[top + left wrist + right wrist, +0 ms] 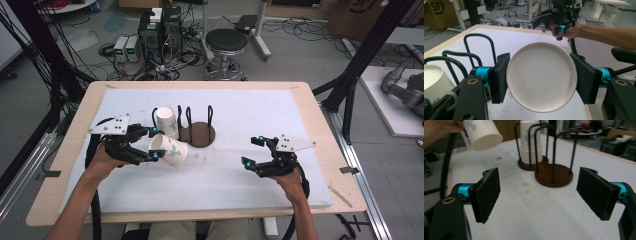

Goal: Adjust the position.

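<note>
So the left tool (152,145) is clamped on a paper cup (169,150), one pad on each side near the rim. In the left gripper view the cup (541,76) faces the camera bottom-first, a plain white disc squeezed between the two black pads, so it's lying on its side in the grip and off the bench (240,180). From the high view the cup sits at about 9 o'clock from the middle of the bench, bottom pointing toward 4 o'clock, with a faint blue-green print on its wall.

Just past it, around 11 o'clock, is the wire cup rack (192,125): dark round wooden bases with black wire loops standing up. A stack of cups (166,121) sits in the left-hand slot, tipped a bit. The held cup is just beside that stack; I can't tell if they touch. In the right gripper view the stack (531,142) stands inside the far loops and the nearer base is bare.

The right tool (254,151) is released, pads spread wide with nothing between them but bare bench. It's over at 3 o'clock, well apart from the rack, held off the surface. In its own view the held cup (482,132) shows up top-left.

Beyond the bench: a round black stool (226,42) and some computer boxes (160,30) on the floor.
</note>
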